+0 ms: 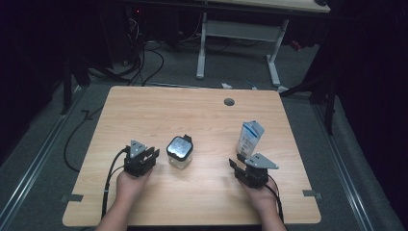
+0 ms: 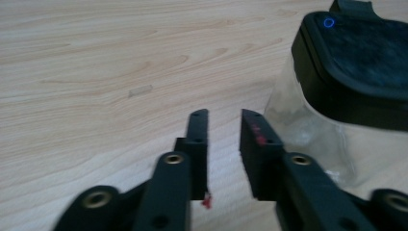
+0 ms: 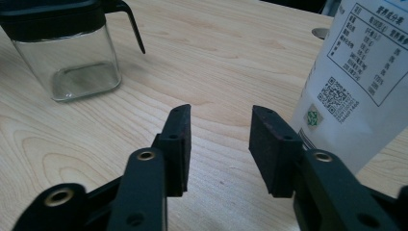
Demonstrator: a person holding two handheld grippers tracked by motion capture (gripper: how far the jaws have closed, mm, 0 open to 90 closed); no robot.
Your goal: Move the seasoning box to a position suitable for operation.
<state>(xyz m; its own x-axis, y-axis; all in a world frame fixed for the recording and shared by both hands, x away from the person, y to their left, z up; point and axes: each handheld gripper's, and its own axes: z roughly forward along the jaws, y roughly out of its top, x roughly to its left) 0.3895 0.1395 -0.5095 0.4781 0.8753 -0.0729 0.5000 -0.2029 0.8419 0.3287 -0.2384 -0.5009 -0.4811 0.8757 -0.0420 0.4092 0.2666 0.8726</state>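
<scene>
A clear square jar (image 1: 179, 151) with a black lid stands near the middle of the wooden table (image 1: 192, 110). My left gripper (image 1: 150, 155) rests just left of it, apart from it. In the left gripper view the jar (image 2: 356, 72) is to the right of the left gripper (image 2: 223, 115), whose jaws stand a narrow gap apart over bare wood. A white printed pouch (image 1: 250, 138) stands upright at the right. My right gripper (image 1: 238, 161) sits just in front of it. In the right gripper view the right gripper (image 3: 219, 109) is open and empty, with the pouch (image 3: 356, 77) at the right and the jar (image 3: 67, 43) far left.
A round cable hole (image 1: 229, 102) sits near the table's far edge. Behind the table are a white desk frame (image 1: 238, 43) and cables (image 1: 144, 57) on the floor. Bare wood lies between the jar and the pouch.
</scene>
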